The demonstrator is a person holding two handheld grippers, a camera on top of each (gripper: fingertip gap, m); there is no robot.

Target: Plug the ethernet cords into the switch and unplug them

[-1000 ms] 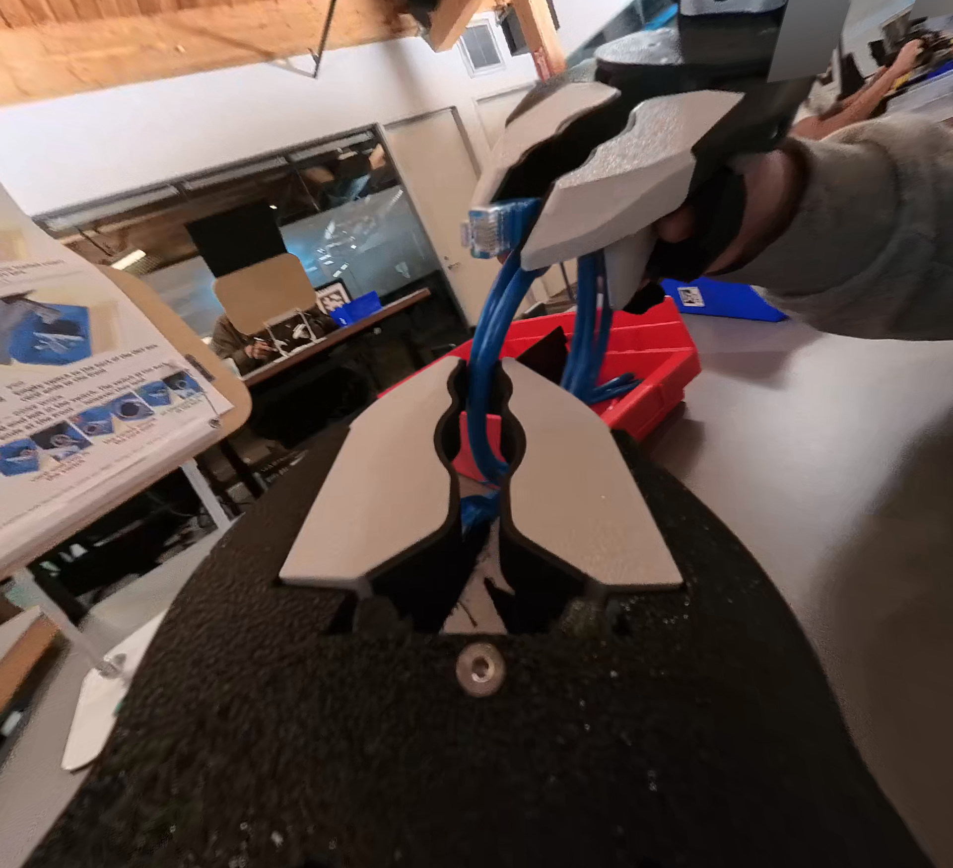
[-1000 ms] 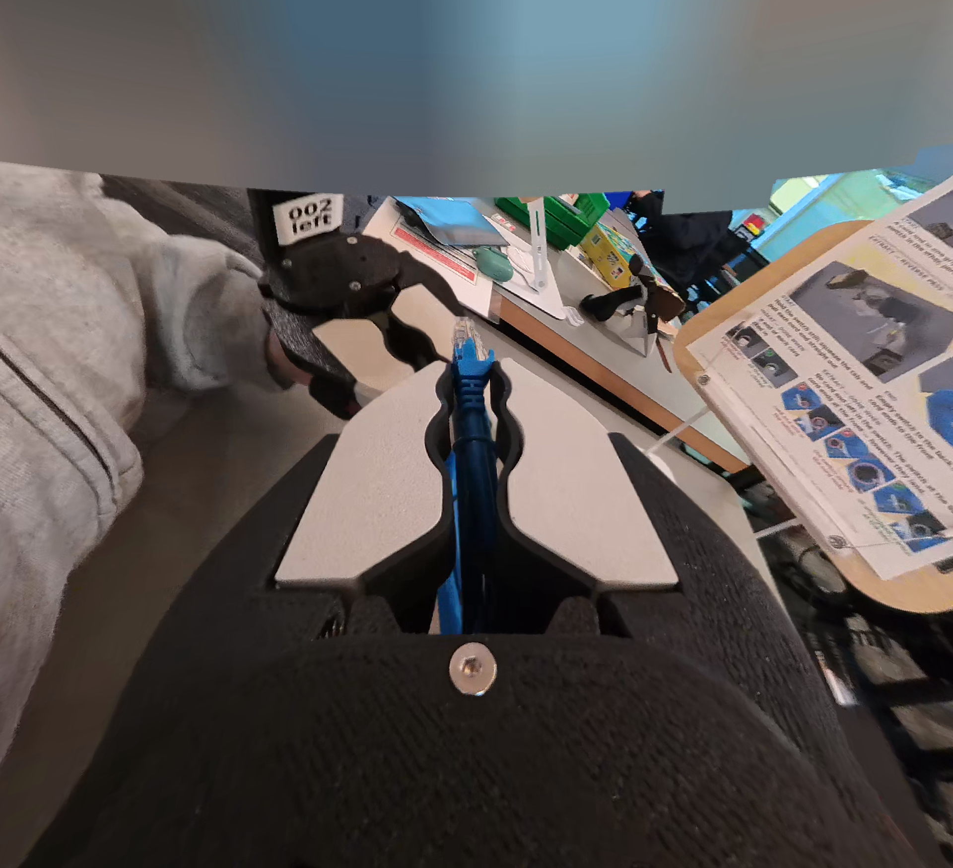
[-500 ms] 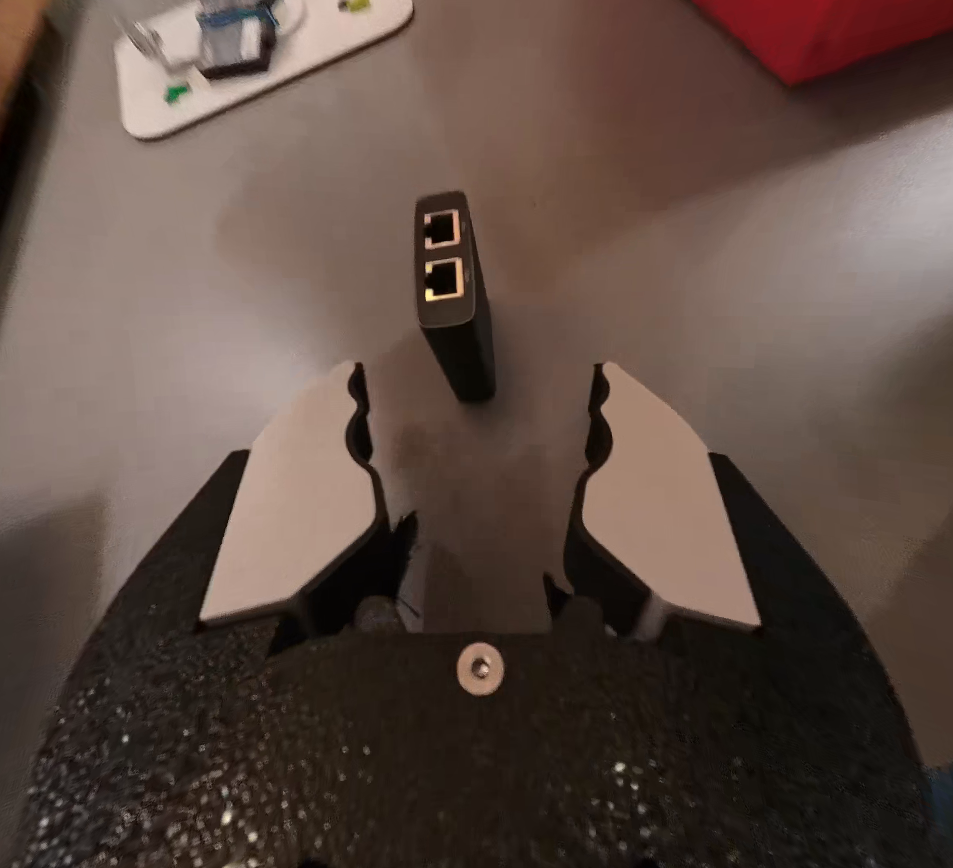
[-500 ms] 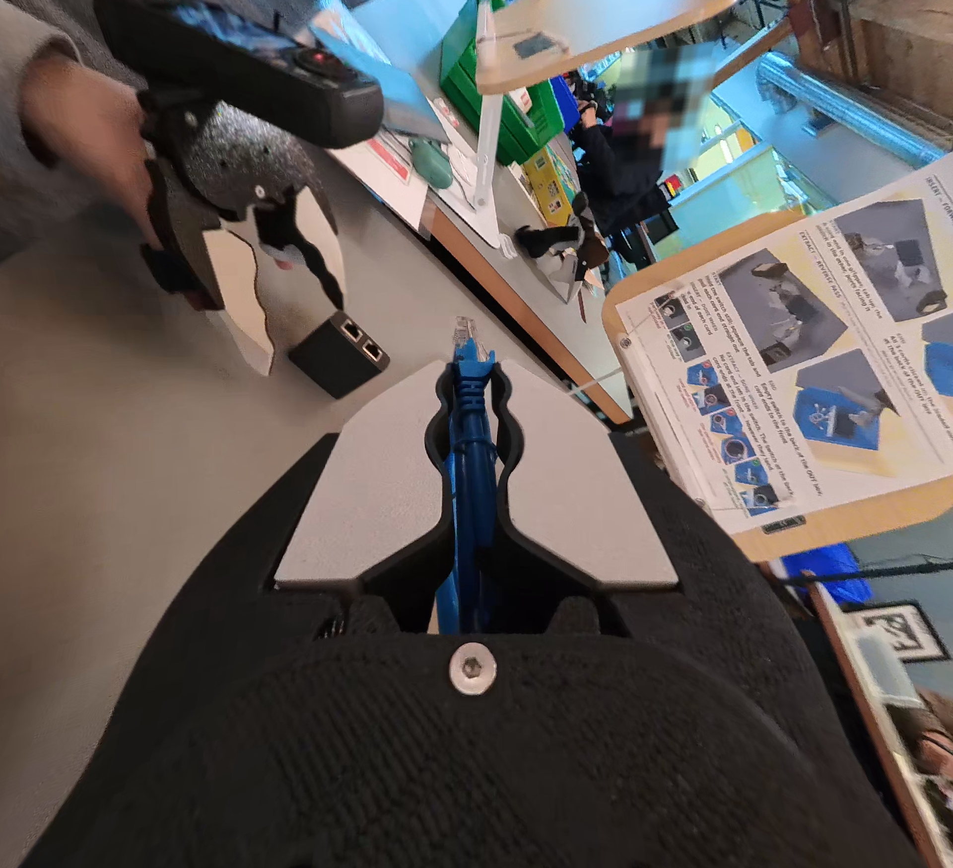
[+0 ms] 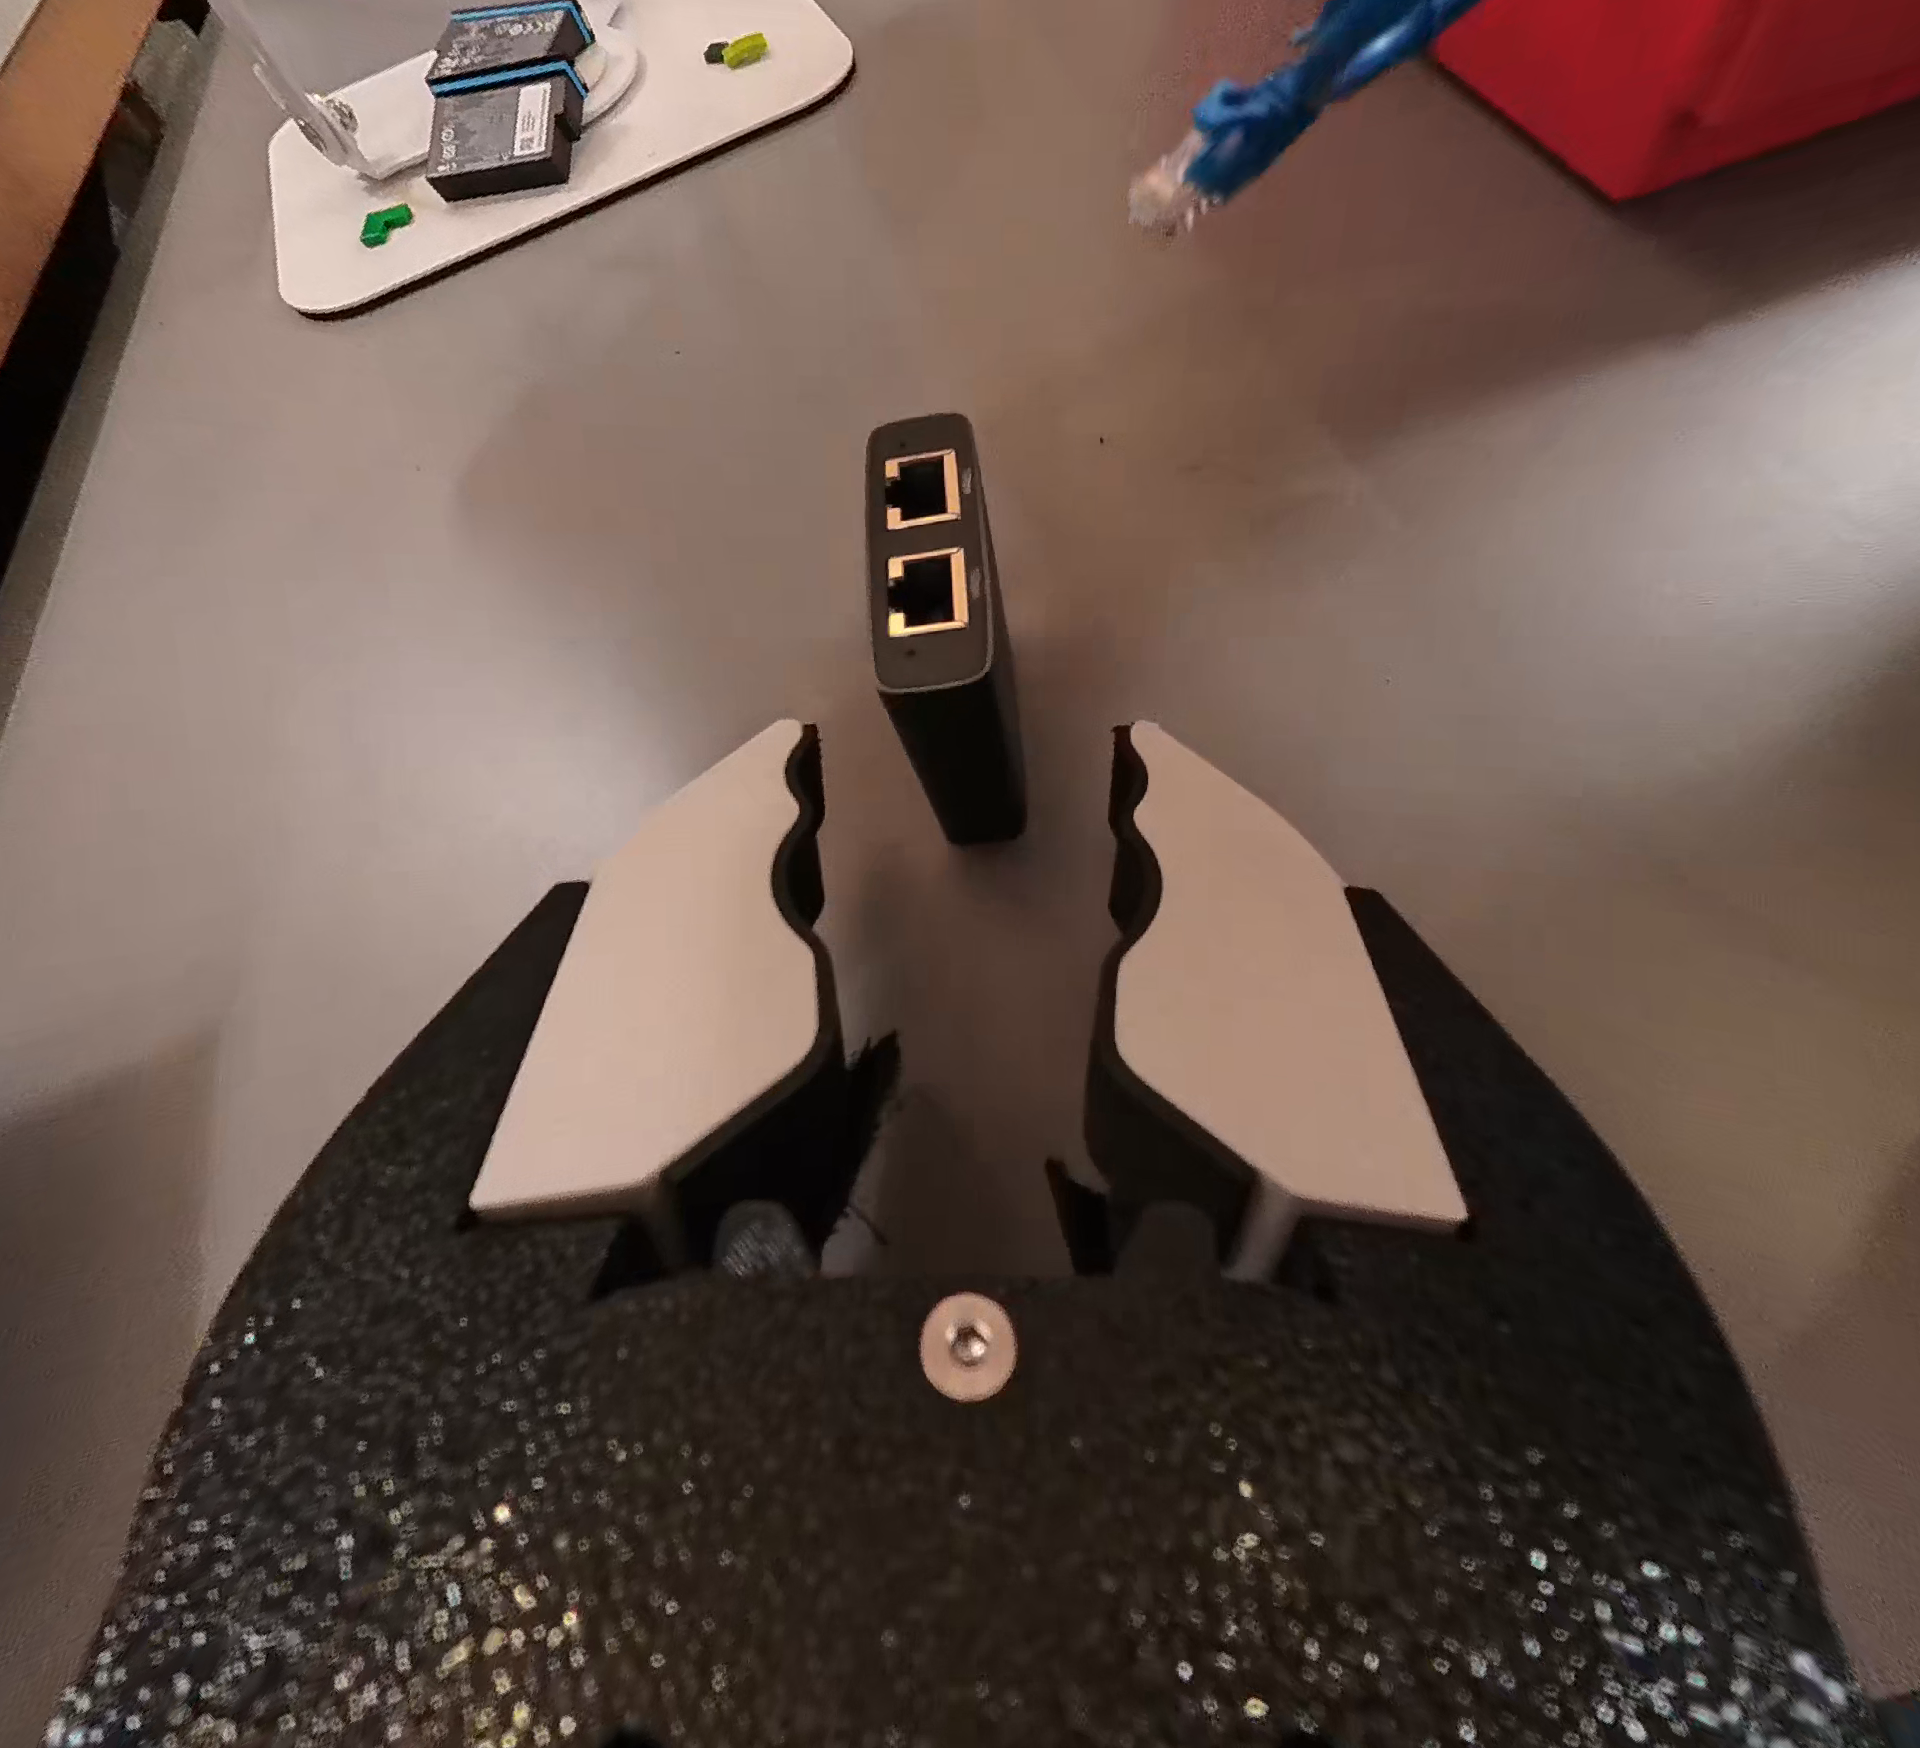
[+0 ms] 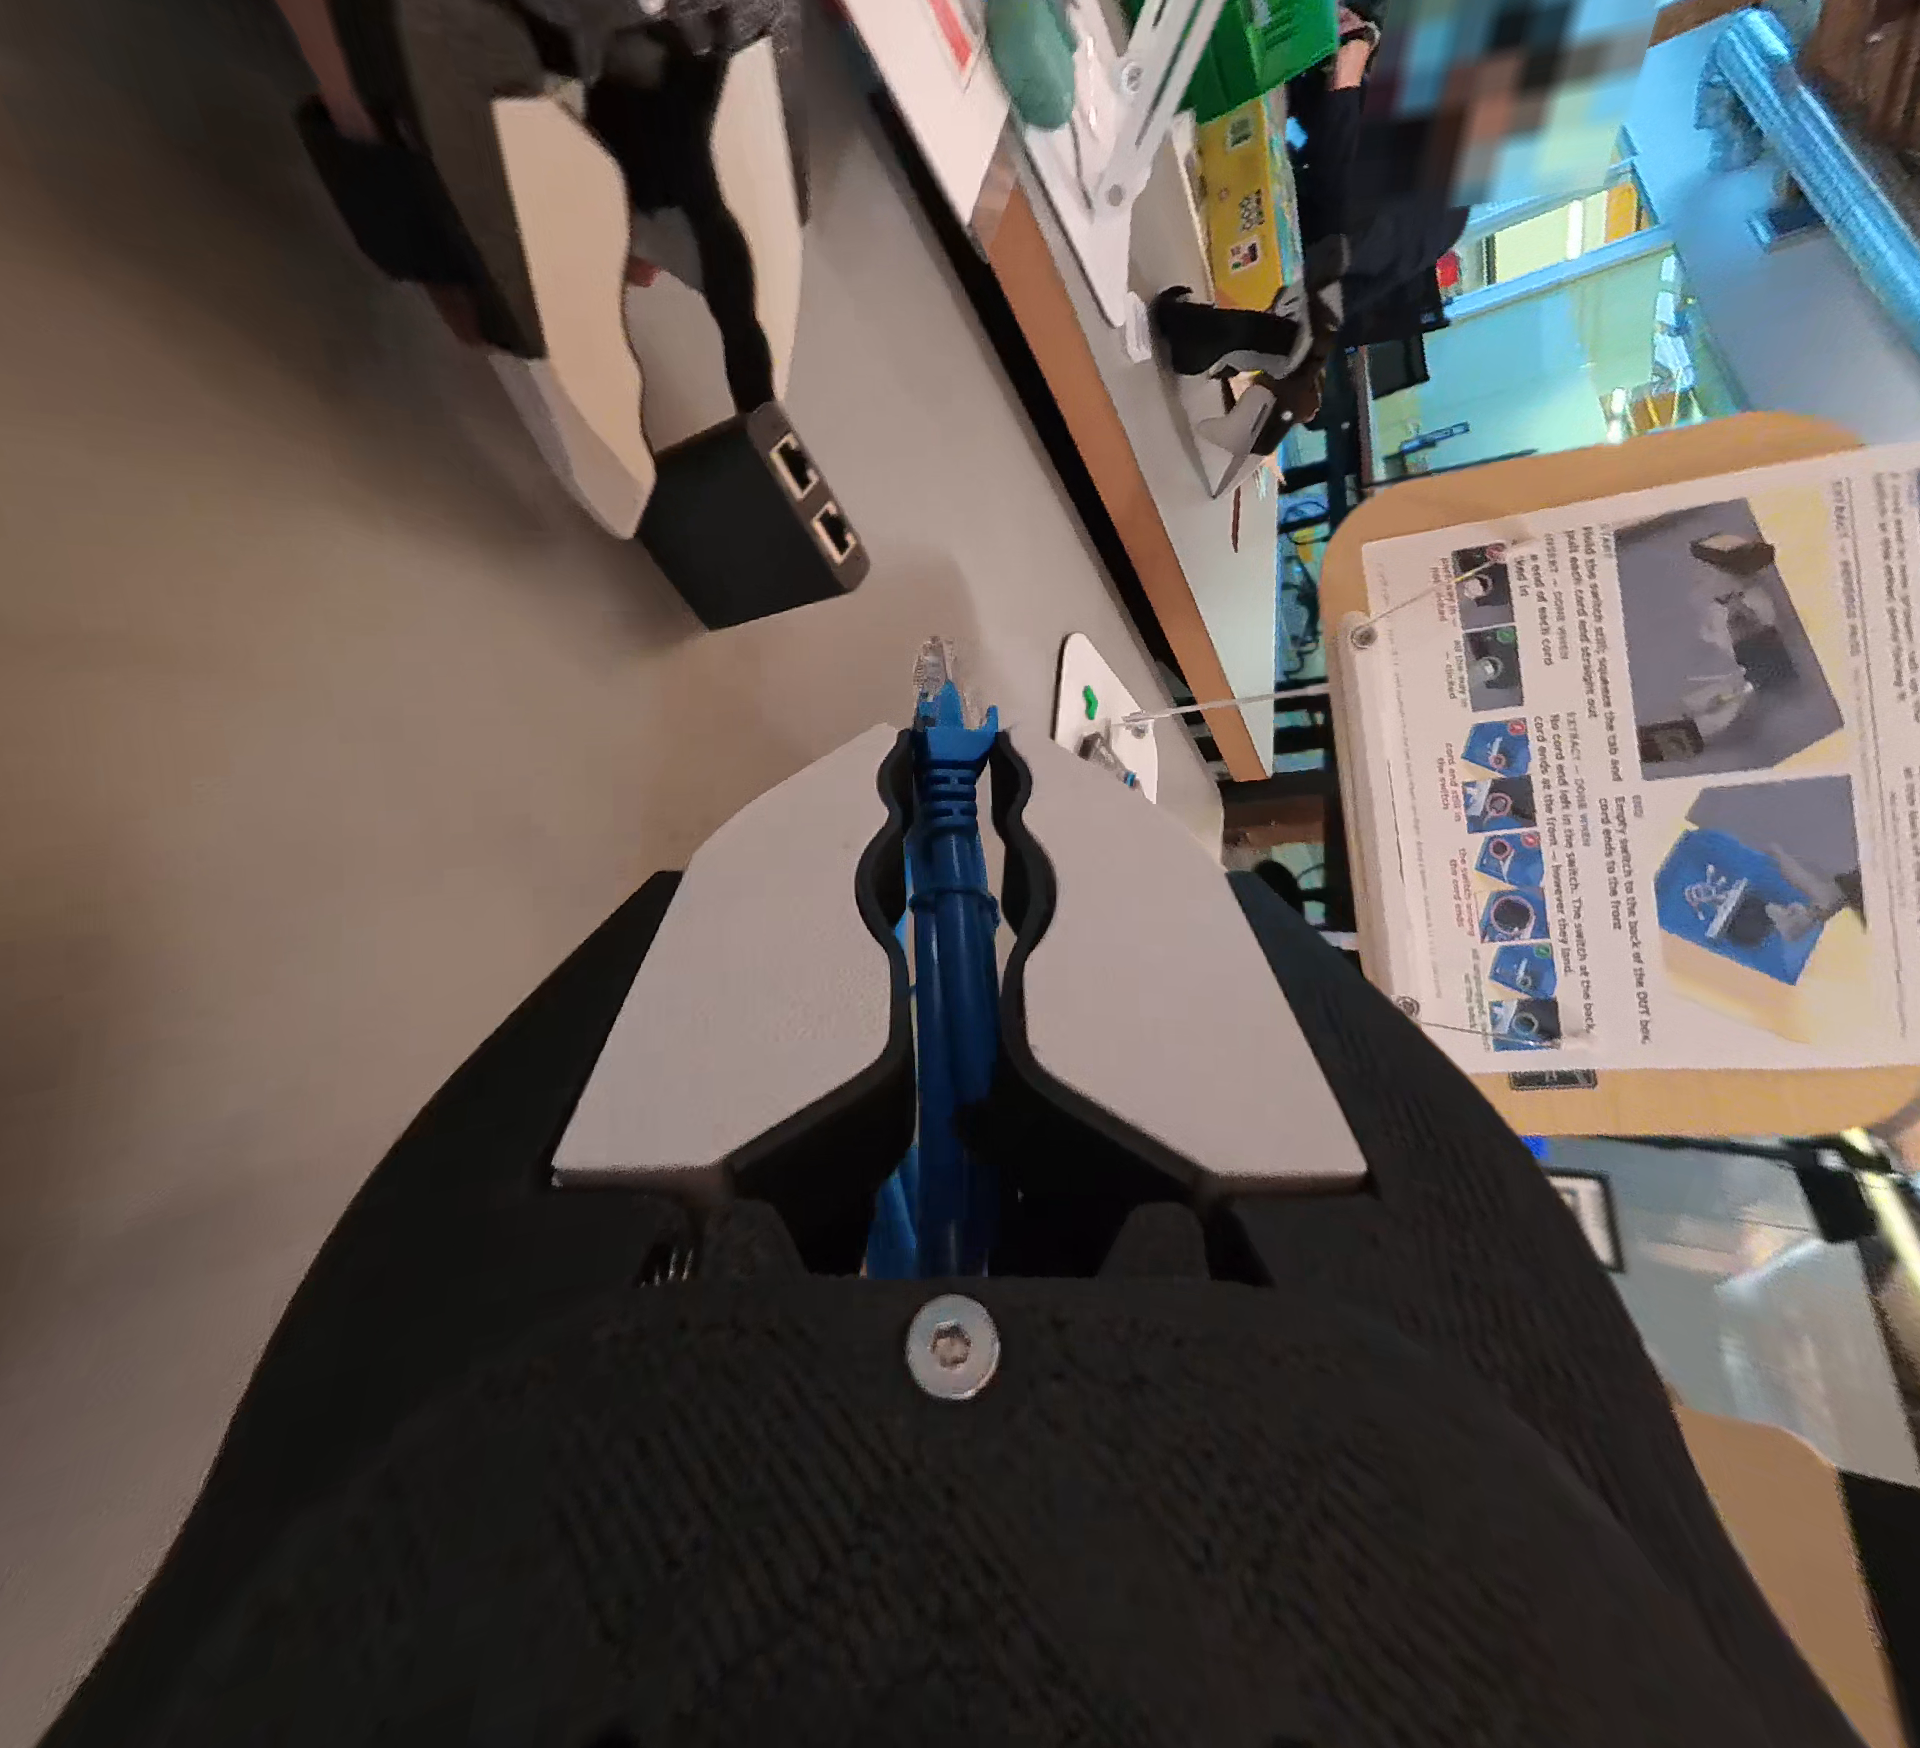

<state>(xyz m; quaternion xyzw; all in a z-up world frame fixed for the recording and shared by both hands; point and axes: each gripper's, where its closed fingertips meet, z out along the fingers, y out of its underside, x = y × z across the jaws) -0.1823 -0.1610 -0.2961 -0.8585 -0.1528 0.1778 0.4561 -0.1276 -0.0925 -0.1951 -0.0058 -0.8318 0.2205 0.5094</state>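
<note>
A small black box with two network sockets [image 5: 940, 628] stands on the grey table [image 5: 520, 555]. My left gripper [image 5: 966, 742] is open, its fingers on either side of the box's near end without touching it. It also shows in the right wrist view [image 6: 675, 441], just over the box [image 6: 758, 524]. My right gripper [image 6: 951, 742] is shut on a blue network cable [image 6: 948, 919], its clear plug [image 6: 935, 670] sticking out past the fingertips towards the box. The cable [image 5: 1351, 57] hangs in from the upper right of the left wrist view, plug [image 5: 1164, 197] in the air.
A red bin [image 5: 1610, 5] stands at the back right. A white stand base [image 5: 561, 129] at the back left carries black battery packs [image 5: 499, 129] and small green pieces. A board with an instruction sheet [image 6: 1662, 763] stands to the right. Another table [image 6: 1091, 244] lies beyond. Tip to tip, the grippers are about 15 cm apart.
My left gripper let go of the blue cable, opened, swung down and closed in on the black box. My right gripper, still holding the cable, brought the plug nearer the box.
</note>
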